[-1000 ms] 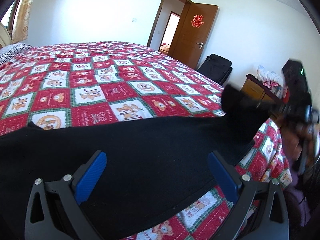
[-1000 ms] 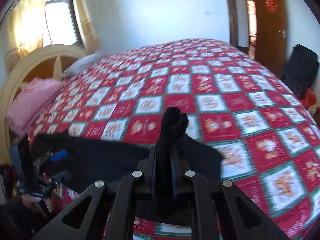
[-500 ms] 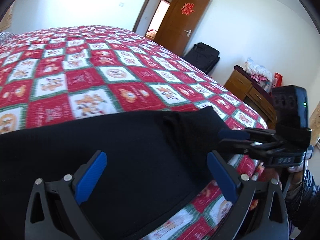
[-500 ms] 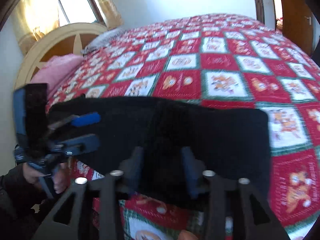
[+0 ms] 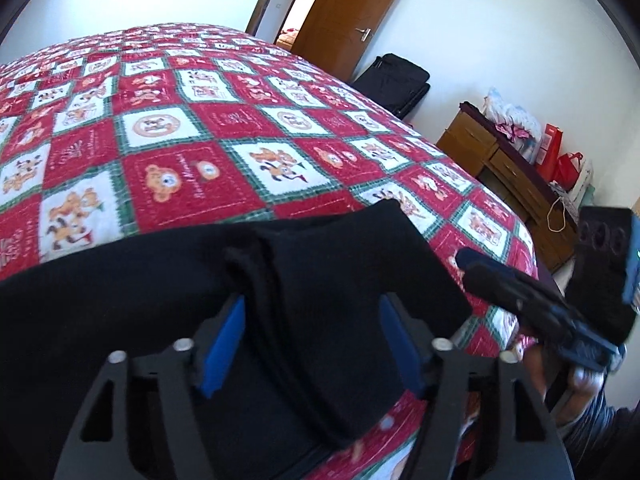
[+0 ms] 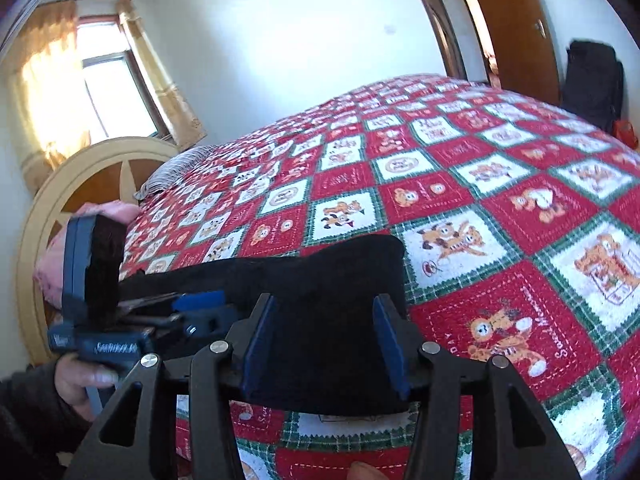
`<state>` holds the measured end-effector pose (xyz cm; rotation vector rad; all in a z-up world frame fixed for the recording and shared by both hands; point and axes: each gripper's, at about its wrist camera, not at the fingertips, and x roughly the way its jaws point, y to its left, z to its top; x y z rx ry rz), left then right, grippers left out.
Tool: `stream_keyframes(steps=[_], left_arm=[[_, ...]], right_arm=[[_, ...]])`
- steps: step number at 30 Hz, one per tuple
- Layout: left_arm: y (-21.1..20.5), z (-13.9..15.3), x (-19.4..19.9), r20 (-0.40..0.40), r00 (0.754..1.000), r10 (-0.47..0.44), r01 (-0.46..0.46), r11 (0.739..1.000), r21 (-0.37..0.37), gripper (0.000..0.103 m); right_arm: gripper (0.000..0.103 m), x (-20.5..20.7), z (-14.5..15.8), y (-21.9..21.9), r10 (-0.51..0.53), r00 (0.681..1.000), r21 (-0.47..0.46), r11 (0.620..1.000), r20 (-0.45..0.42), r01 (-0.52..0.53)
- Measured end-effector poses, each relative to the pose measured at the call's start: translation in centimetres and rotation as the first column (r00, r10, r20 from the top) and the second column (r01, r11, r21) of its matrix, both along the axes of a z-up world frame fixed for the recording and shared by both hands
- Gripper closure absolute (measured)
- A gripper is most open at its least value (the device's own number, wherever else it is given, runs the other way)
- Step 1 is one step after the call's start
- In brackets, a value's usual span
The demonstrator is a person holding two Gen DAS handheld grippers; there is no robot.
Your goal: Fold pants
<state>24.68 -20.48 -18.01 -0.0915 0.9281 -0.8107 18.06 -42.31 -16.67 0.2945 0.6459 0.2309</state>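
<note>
Black pants point(image 5: 168, 280) lie folded along the near edge of a bed with a red, white and green patchwork quilt point(image 5: 192, 152). A folded layer with a ridge point(image 5: 256, 264) lies on top at the right end. My left gripper point(image 5: 312, 340) is open, its blue pads either side of that ridge, low over the cloth. My right gripper point(image 6: 324, 344) is open and empty over the pants' right end point(image 6: 332, 280). The right gripper also shows at the right of the left wrist view point(image 5: 520, 296).
A wooden door point(image 5: 352, 20), a black suitcase point(image 5: 396, 80) and a wooden dresser point(image 5: 508, 172) with red bags stand beyond the bed. A headboard point(image 6: 80, 184), pink pillow point(image 6: 108, 212) and window point(image 6: 116, 92) are at the left.
My right gripper carried the pant end leftwards over the rest, let it go and opened. My left gripper's jaws narrowed and moved onto the folded layer.
</note>
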Motion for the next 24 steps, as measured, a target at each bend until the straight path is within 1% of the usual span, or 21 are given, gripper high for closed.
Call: stream_keyframes(steps=[1, 2, 3, 4, 5, 6, 7, 11, 16, 19, 21, 22, 24], left_arm=[[-0.4, -0.1, 0.0, -0.005, 1.000, 0.001, -0.001, 1.000, 0.008, 0.050], [-0.8, -0.2, 0.0, -0.003, 1.000, 0.004, -0.003, 1.000, 0.021, 0.056], [-1.0, -0.3, 0.0, 0.006, 1.000, 0.012, -0.012, 0.999, 0.038, 0.069], [-1.2, -0.3, 0.2, 0.011, 1.000, 0.021, -0.021, 0.998, 0.052, 0.082], [-1.2, -0.2, 0.2, 0.011, 1.000, 0.026, -0.026, 0.998, 0.052, 0.087], [-1.1, -0.2, 0.3, 0.007, 1.000, 0.026, -0.026, 0.999, 0.045, 0.088], [-0.8, 0.1, 0.2, 0.011, 1.000, 0.029, -0.029, 0.999, 0.034, 0.090], [0.5, 2.0, -0.5, 0.056, 0.998, 0.029, -0.029, 1.000, 0.005, 0.090], [2.8, 4.2, -0.4, 0.074, 0.996, 0.059, -0.057, 0.998, -0.028, 0.090], [5.1, 5.0, 0.0, 0.054, 0.993, 0.102, -0.099, 0.994, -0.054, 0.090], [6.5, 4.9, 0.5, 0.011, 0.992, 0.123, -0.122, 0.990, -0.073, 0.090], [7.3, 4.7, 0.7, -0.010, 0.990, 0.140, -0.140, 0.988, -0.072, 0.090], [8.5, 4.3, 0.8, -0.023, 0.984, 0.174, -0.175, 0.982, -0.067, 0.090]], right_arm=[[0.051, 0.0, 0.0, 0.1, 0.012, 1.000, 0.002, 1.000, 0.006, -0.012], [0.050, -0.1, 0.1, 0.2, 0.016, 1.000, 0.002, 1.000, 0.013, -0.016], [0.049, -0.1, 0.1, 0.2, 0.014, 1.000, -0.001, 1.000, 0.019, -0.014], [0.045, -0.2, 0.1, 0.0, 0.006, 1.000, 0.003, 1.000, 0.020, -0.006], [0.042, -0.3, 0.0, -0.2, 0.000, 1.000, 0.008, 1.000, 0.022, 0.000], [0.039, -0.4, 0.1, -0.5, -0.014, 0.999, 0.019, 1.000, 0.030, 0.014], [0.038, -0.5, 0.2, -0.8, -0.026, 0.999, 0.024, 0.999, 0.036, 0.025], [0.038, -0.6, 0.3, -1.7, -0.063, 0.997, 0.048, 0.997, 0.051, 0.061], [0.037, -0.5, 0.3, -1.0, -0.046, 0.998, 0.021, 0.999, 0.052, 0.045], [0.037, -0.6, 0.3, -0.5, -0.030, 0.998, -0.002, 1.000, 0.059, 0.030], [0.037, -0.7, 0.3, -0.1, -0.016, 0.998, -0.015, 1.000, 0.060, 0.017], [0.037, -0.7, 0.3, 0.1, -0.011, 0.998, -0.021, 1.000, 0.061, 0.012], [0.037, -0.8, 0.3, 0.4, 0.002, 0.998, -0.034, 0.999, 0.065, 0.000]])
